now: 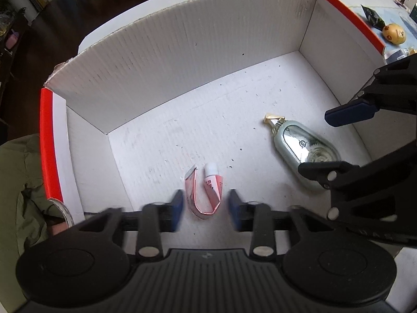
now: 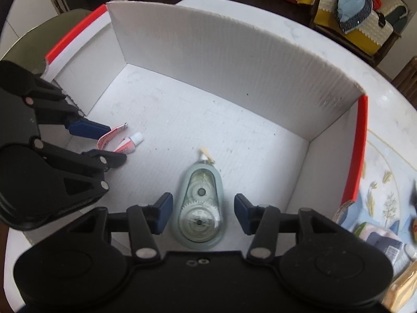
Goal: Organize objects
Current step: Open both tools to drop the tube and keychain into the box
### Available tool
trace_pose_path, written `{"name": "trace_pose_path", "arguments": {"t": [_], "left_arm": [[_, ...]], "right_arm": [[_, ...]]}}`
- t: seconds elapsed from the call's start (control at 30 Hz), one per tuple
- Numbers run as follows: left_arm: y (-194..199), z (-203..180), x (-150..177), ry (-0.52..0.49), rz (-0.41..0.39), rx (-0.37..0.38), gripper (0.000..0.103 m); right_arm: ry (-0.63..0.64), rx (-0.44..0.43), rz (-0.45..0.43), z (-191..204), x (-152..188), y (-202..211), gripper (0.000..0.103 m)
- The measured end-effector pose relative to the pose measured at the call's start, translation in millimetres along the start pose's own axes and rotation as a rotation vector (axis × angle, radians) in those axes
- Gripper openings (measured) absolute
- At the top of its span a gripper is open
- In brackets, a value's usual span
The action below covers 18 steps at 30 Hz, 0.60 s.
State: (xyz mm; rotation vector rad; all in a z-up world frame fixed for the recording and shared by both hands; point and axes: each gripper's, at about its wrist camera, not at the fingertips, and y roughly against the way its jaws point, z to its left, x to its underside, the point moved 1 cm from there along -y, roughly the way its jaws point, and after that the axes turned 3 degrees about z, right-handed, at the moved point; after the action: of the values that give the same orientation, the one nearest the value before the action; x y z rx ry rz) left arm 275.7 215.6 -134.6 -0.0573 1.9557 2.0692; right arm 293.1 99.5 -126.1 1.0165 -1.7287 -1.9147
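A white cardboard box (image 1: 182, 52) with red rims holds two items on its floor. A folded pink tube with a white cap (image 1: 206, 190) lies between the fingers of my open left gripper (image 1: 206, 206), apart from both pads. A clear pale-green correction tape dispenser (image 2: 199, 208) lies flat between the fingers of my open right gripper (image 2: 203, 212), not squeezed. The dispenser also shows in the left wrist view (image 1: 305, 146), with the right gripper (image 1: 336, 140) over it. The left gripper (image 2: 104, 143) and the tube (image 2: 122, 140) show in the right wrist view.
The box (image 2: 234, 65) stands on a white table. To its right lie a yellow round toy (image 1: 393, 34), a dark snack bag (image 1: 371, 15) and a patterned cloth with packets (image 2: 383, 234). An olive sleeve (image 1: 18, 182) is at the left.
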Motion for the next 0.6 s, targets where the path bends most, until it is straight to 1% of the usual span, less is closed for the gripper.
{"name": "trace_pose_path", "arguments": {"t": [0.07,0.1,0.13,0.2,0.3,0.53,0.6], "left_arm": [[7,2,1,0.021,-0.031,-0.007,0.062],[10,3,1,0.024,-0.042,0.004,0.063],[13,3,2,0.024,-0.052,0.004,0.064],[20,2,4,0.015,-0.079,-0.010,0.064],[33,0,9,0.009,-0.113,-0.025,0.064],[73,-2,26,0.037,-0.215,-0.019,0.064],[87,-5,32,0.045,-0.247,-0.013,0.064]], "right_arm": [[0.023,0.014,-0.020,1,1,6,0.058],[0.034,0.021,-0.035,1,3,10,0.061],[0.037,0.020,-0.046,-1,3,16,0.061],[0.027,0.018,-0.062,-4,6,25,0.062],[0.022,-0.015,-0.100,-7,10,41,0.064],[0.018,-0.061,-0.209,-9,27,90,0.064],[0.014,-0.077,-0.237,-10,34,105,0.068]]}}
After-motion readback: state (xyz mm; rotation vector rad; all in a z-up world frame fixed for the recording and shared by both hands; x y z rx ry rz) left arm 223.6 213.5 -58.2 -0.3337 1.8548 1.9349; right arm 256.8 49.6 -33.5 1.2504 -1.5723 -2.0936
